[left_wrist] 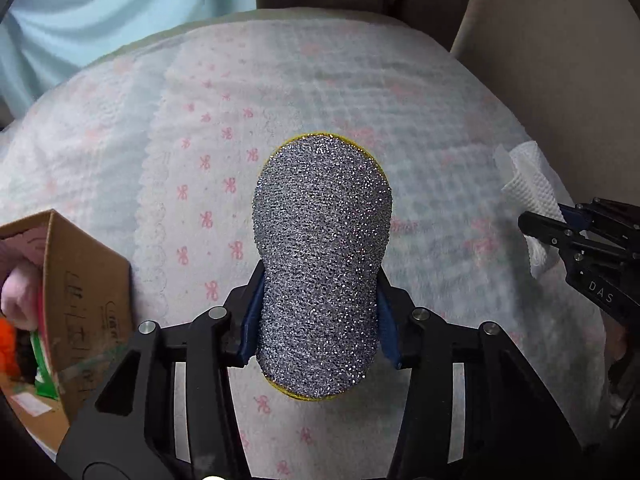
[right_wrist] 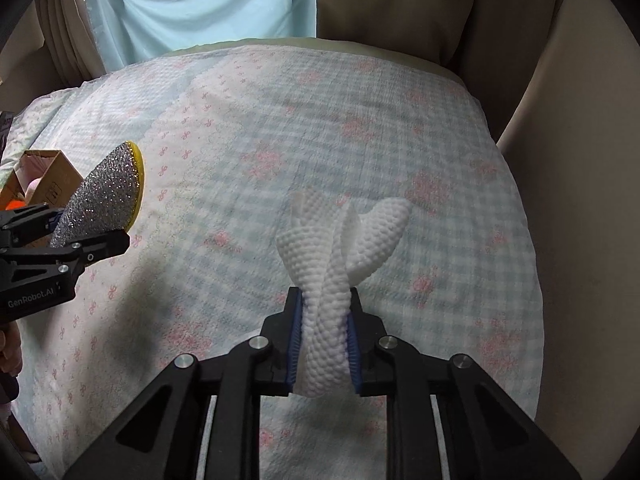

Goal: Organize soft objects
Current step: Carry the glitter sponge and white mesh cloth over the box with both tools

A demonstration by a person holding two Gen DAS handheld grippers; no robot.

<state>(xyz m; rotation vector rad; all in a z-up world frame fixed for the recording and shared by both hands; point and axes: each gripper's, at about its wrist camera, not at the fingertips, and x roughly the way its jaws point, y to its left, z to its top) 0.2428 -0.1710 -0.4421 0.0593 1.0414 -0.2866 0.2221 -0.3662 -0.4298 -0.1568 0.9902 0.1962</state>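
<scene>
My left gripper (left_wrist: 318,312) is shut on a silver glittery scrub sponge (left_wrist: 322,240) with a yellow rim, squeezed at its waist and held above the bed. It also shows in the right wrist view (right_wrist: 102,200) at the left. My right gripper (right_wrist: 323,336) is shut on a white textured cloth (right_wrist: 340,236), bunched and twisted between the blue pads, held over the bed. The cloth also shows in the left wrist view (left_wrist: 528,188) at the right edge, in the right gripper (left_wrist: 560,232).
A pale checked quilt (right_wrist: 360,128) with pink bows covers the bed. A cardboard box (left_wrist: 76,292) holding pink, orange and green soft items stands at the left; it also shows in the right wrist view (right_wrist: 44,176). A beige cushion or headboard (right_wrist: 580,120) rises at the right, light blue curtain behind.
</scene>
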